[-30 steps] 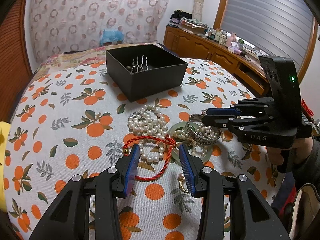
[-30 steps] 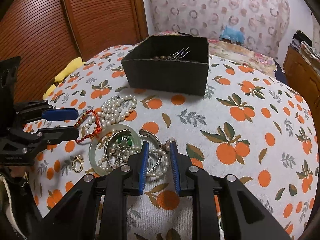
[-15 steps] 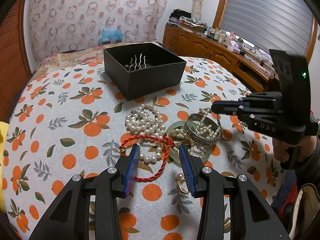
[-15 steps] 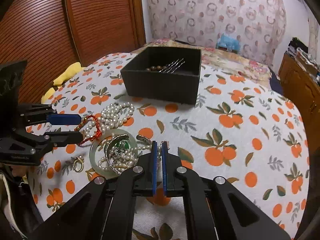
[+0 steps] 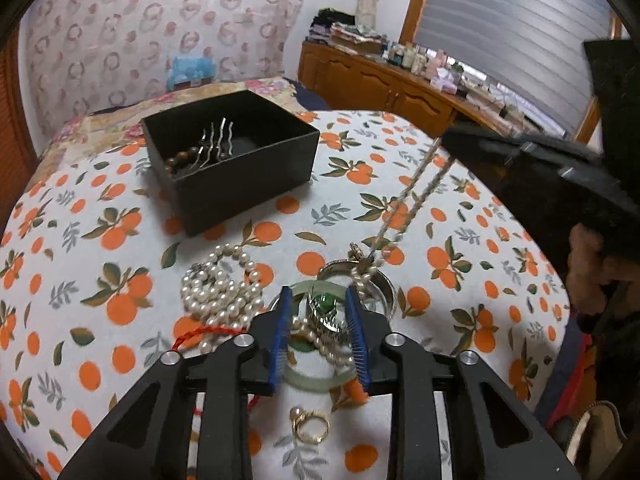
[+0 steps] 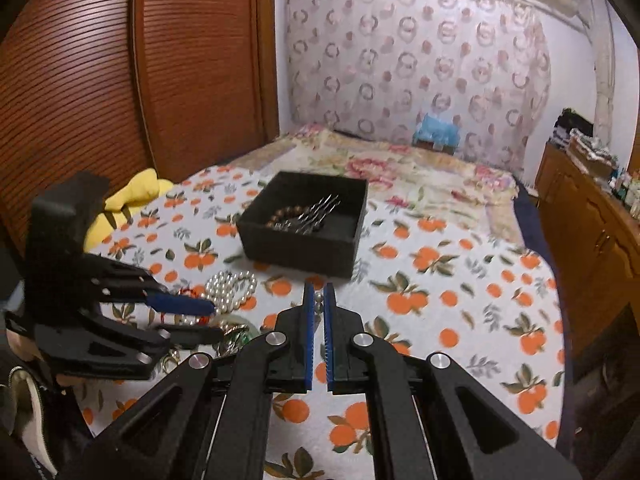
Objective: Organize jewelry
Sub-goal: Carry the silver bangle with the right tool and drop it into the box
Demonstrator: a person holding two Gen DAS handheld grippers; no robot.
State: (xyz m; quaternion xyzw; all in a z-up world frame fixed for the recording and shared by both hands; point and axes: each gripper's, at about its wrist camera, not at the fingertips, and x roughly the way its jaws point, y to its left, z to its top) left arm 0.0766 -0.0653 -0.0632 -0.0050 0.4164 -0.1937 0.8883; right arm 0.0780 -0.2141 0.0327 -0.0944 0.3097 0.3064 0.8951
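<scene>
Two grippers are working: the right gripper, pressed together, is pinching one pearl strand at two o'clock, while the left gripper has just been narrowing around one jewelry pile, with one black box at eleven o'clock.

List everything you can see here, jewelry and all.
cloth: one, white with oranges, under everything
box: one, black, far side of the cloth
hairpins: several, silver, inside the box
bead bracelet: one, brown, inside the box
pearl pile: one, white, before the box
cord bracelet: one, red, beside the pearl pile
jade bangle: one, pale green, under the left claw
silver bangle: one, silver, right of the jade bangle
ring: one, gold, nearest the camera
beaded strand: one, pale, stretched up to the right claw
left claw: one, black, jaws just closing, tangled jewelry between, unpinched
right claw: one, black, shut on the beaded strand
</scene>
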